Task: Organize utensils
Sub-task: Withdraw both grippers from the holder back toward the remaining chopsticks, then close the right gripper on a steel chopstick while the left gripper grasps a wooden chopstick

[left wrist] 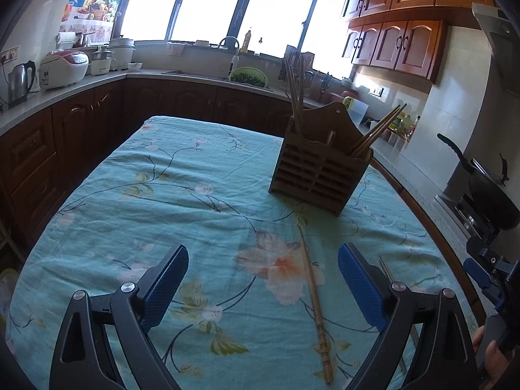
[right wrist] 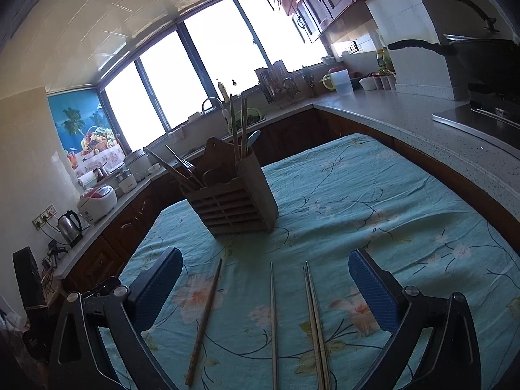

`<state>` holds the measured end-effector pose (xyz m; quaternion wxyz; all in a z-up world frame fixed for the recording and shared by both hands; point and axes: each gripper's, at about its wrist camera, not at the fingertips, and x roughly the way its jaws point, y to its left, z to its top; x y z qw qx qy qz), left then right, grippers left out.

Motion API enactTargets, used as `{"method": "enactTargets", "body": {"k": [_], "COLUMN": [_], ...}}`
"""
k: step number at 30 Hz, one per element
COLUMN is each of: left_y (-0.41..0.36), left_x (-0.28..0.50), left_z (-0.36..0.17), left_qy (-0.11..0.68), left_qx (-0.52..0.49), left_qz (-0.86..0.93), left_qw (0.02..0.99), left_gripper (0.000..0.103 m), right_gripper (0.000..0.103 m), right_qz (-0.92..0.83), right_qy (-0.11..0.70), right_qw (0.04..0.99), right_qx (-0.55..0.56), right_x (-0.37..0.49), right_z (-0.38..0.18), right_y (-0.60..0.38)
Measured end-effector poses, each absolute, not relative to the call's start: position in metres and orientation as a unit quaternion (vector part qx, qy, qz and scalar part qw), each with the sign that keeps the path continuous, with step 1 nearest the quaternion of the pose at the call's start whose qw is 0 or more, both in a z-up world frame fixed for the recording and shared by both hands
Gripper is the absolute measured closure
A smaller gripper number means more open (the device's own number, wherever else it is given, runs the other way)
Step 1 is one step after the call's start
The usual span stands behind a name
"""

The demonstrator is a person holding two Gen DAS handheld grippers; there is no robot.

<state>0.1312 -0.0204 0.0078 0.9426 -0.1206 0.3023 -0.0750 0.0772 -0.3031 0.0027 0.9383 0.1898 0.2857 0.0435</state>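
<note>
A slatted wooden utensil holder (left wrist: 320, 167) stands on the floral teal tablecloth (left wrist: 182, 201), with wooden chopsticks standing in both its compartments. It also shows in the right wrist view (right wrist: 234, 195). One wooden chopstick (left wrist: 313, 295) lies on the cloth between the open fingers of my left gripper (left wrist: 263, 284), which is empty. In the right wrist view the same wooden chopstick (right wrist: 204, 321) lies left of a single metal chopstick (right wrist: 274, 321) and a metal pair (right wrist: 315, 321). My right gripper (right wrist: 265, 287) is open and empty above them.
Kitchen counters (left wrist: 97, 79) surround the table, with a kettle (left wrist: 19, 81), a rice cooker (left wrist: 63, 68) and a sink (left wrist: 195, 73). A black pan (left wrist: 484, 178) sits on the stove at the right. The right gripper's body shows at the left view's right edge (left wrist: 487, 276).
</note>
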Motion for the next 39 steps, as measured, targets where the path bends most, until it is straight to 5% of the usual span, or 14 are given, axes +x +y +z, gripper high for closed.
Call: {"method": "enactTargets", "body": {"k": [13,15,17,20,26,30,39], "left_y": [-0.032,-0.034,-0.038,-0.050,-0.093,-0.113,-0.072], "left_x": [0.139,0.145,0.152,0.165,0.193,0.204,0.148], "left_z": [-0.002,-0.004,-0.007,-0.009,-0.019,-0.042,-0.040], "left_qy": [0.342,0.347,0.358,0.377,0.416,0.459,0.450], "left_qx": [-0.099,-0.096,-0.091,-0.081,-0.018,0.032,0.039], "left_qz": [-0.071,-0.070,-0.075,-0.097,-0.146,-0.152,-0.184], "left_qw": [0.932,0.930,0.926,0.918,0.898,0.875,0.873], "left_gripper": [0.009,0.011,0.011,0.022,0.045,0.081,0.095], "right_gripper": [0.001,0.006,0.025,0.044,0.067,0.071,0.077], "right_qz": [0.058,0.060,0.066,0.074,0.080,0.078,0.089], "right_qy": [0.334,0.344,0.365,0.403,0.449,0.458,0.477], "right_qw": [0.924,0.923,0.916,0.901,0.880,0.875,0.870], "right_qx": [0.175,0.164,0.151,0.142,0.133,0.136,0.087], "right_x": [0.086,0.091,0.098,0.110,0.124,0.125,0.126], "right_z": [-0.024,-0.029,-0.036,-0.051,-0.074,-0.078,-0.081], "right_y": [-0.293,-0.289,-0.284,-0.278,-0.274,-0.277,-0.258]}}
